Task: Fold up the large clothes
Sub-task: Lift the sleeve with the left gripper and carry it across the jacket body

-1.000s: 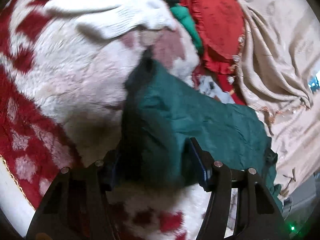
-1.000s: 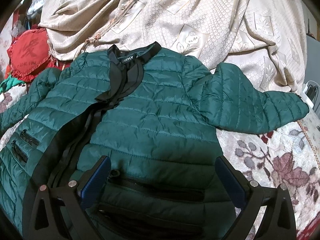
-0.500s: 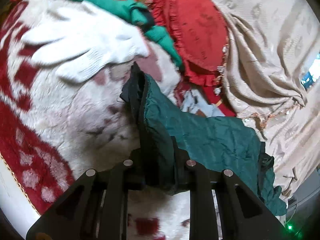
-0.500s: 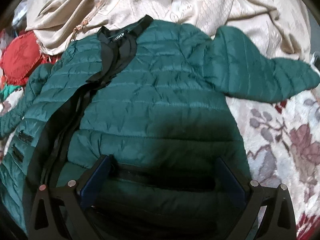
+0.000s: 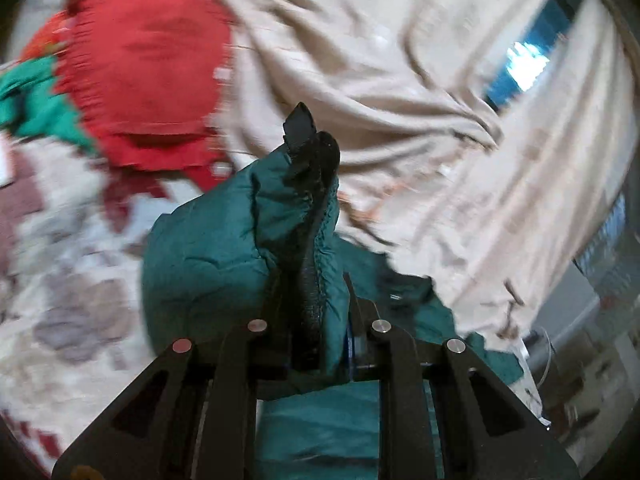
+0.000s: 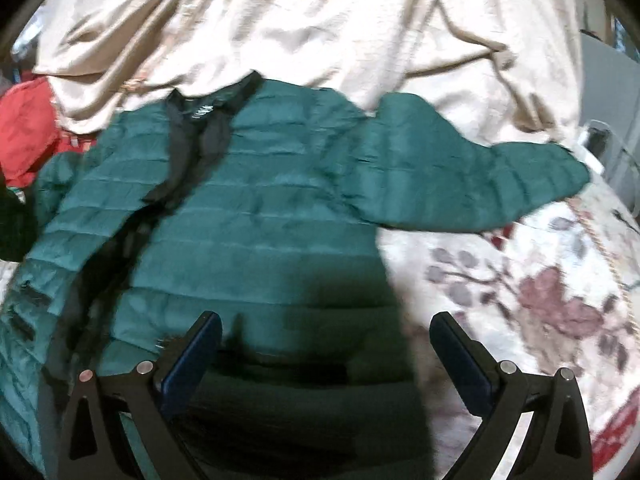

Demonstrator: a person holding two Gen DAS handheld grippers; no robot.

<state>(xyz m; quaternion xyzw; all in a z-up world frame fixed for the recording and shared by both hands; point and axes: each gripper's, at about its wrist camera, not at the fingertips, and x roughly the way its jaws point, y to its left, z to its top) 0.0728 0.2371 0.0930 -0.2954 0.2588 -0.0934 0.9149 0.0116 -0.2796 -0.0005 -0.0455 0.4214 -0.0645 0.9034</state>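
A dark green quilted jacket (image 6: 256, 216) with black trim lies spread, front up, on a floral blanket. Its right sleeve (image 6: 472, 184) stretches out to the right. My right gripper (image 6: 326, 340) is open above the jacket's lower hem, with the hem between its blue pads (image 6: 192, 356). My left gripper (image 5: 312, 320) is shut on the jacket's left sleeve cuff (image 5: 256, 240) and holds it lifted; the black cuff edge (image 5: 308, 148) sticks up past the fingers.
A beige patterned cloth (image 6: 320, 28) is bunched behind the jacket, and it also shows in the left wrist view (image 5: 400, 80). A red frilled cushion (image 5: 144, 60) and a bright green cloth (image 5: 36, 104) lie at the left. The floral blanket (image 6: 540, 300) extends right.
My left gripper closed on the sleeve cuff, then lifted and swung it away from the red-and-white blanket toward the beige cloth. My right gripper stayed open and shifted slightly right over the hem.
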